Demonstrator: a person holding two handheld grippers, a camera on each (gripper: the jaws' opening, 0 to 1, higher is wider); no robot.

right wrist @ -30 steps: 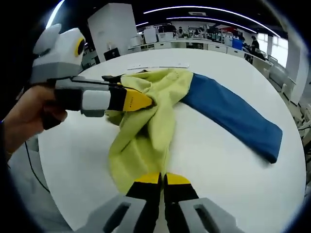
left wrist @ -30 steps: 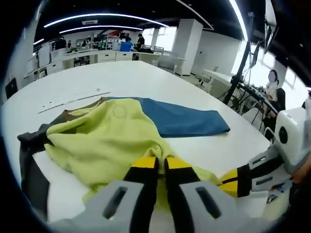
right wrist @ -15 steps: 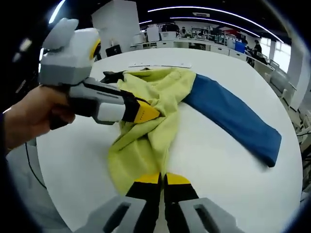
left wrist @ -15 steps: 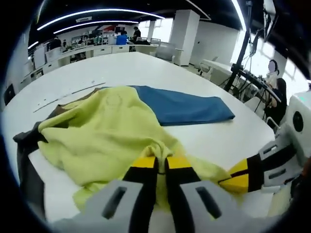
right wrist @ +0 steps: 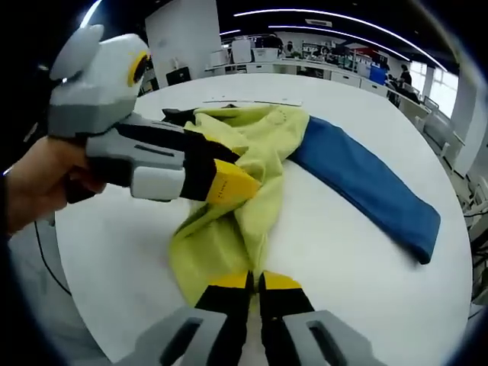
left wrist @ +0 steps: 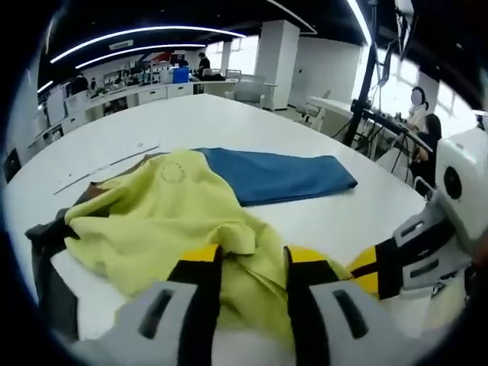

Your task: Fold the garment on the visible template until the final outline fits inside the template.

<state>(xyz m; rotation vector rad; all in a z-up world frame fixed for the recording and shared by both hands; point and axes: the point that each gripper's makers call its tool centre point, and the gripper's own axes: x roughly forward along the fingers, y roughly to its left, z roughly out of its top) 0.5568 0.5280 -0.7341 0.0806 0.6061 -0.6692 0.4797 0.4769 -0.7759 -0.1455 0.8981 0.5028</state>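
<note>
Midway through the fold, a yellow-green garment (right wrist: 236, 191) lies bunched on the white surface (right wrist: 351, 252) just ahead of both tools, its blue sleeve (right wrist: 366, 187) stretched away to the right of the right hand-held gripper (right wrist: 245, 282) and a dark part (left wrist: 46, 252) trailing left of the left one. No template outline can be made out. Next, by the look of it, the heap must be spread flat before any clean fold. The left hand-held gripper (left wrist: 248, 263) stands parted, cloth lying between its jaws unclamped. The right one is pinched closed on the garment's near edge.
</note>
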